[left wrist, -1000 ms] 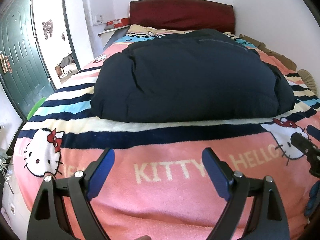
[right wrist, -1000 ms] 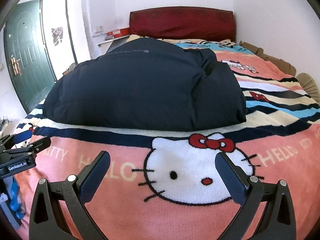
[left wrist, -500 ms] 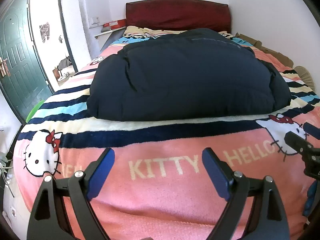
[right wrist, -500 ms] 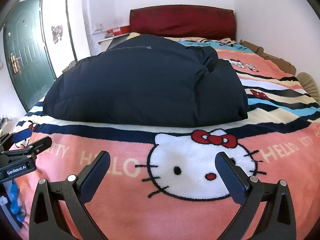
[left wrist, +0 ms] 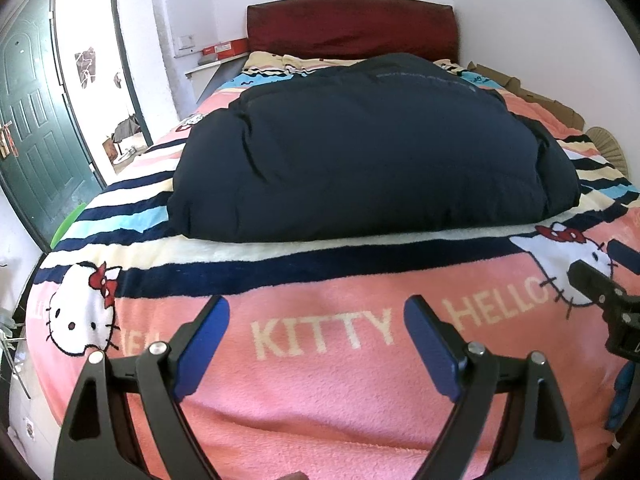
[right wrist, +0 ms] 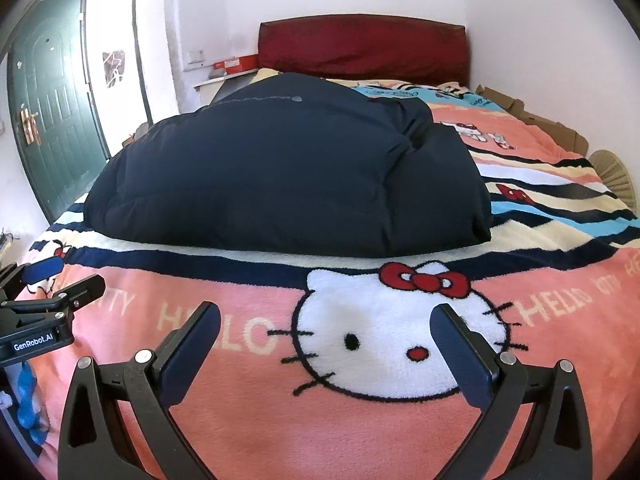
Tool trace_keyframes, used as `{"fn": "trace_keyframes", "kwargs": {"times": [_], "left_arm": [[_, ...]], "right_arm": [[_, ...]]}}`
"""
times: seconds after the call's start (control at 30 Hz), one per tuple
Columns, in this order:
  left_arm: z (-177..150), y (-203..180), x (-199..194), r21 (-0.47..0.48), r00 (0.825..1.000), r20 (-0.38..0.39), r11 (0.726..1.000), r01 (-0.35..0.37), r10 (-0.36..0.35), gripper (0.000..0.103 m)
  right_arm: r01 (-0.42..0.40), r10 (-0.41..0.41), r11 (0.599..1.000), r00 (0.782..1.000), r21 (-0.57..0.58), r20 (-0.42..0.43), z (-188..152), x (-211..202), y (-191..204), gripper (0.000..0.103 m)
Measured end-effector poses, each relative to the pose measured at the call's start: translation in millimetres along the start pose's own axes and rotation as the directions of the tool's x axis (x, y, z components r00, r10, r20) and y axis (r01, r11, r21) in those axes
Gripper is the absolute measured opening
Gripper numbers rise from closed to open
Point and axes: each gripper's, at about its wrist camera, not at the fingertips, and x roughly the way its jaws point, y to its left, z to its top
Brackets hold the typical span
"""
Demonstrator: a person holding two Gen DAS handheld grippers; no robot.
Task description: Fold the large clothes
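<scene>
- The left gripper (left wrist: 316, 326) is held low over the near end of the bed, its jaws spread wide with nothing between them; only the pink blanket is seen in the gap, over the word "KITTY".
- The blue pads (left wrist: 202, 350) of that gripper are seen facing each other, well apart, and no cloth is touched by them.
- The right gripper (right wrist: 326, 334) is likewise held wide apart and empty, poised above the large white cat face (right wrist: 394, 336) printed on the blanket.
- Each gripper is caught at the edge of the other's view: the right one at the far right of the left wrist view, the left one at the far left of the right wrist view, with a "GenRobot.AI" label (right wrist: 33, 345) shown on its body.
- The dark navy padded garment (left wrist: 372, 152) is laid across the middle of the bed as a bulky folded mound, beyond both grippers and apart from them, resting on the striped band of the blanket.
- The pink blanket (left wrist: 320, 396) is spread over the whole bed, with navy, cream and light-blue stripes under and around the garment.
- A dark red headboard (left wrist: 352, 26) is seen at the far end against the white wall.
- A green door (right wrist: 54, 100) is seen at the left.
</scene>
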Motion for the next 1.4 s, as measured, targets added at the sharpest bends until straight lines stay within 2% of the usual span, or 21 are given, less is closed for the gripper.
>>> {"fn": "trace_keyframes", "kwargs": {"times": [1.4], "left_arm": [[-0.1,-0.4,-8.5,-0.010,0.999,0.051,1.000,0.014,-0.013,0.089]], "right_arm": [[0.035,-0.035,0.999,0.999,0.018,-0.011,-4.1,-0.4,-8.0,0.103]]}}
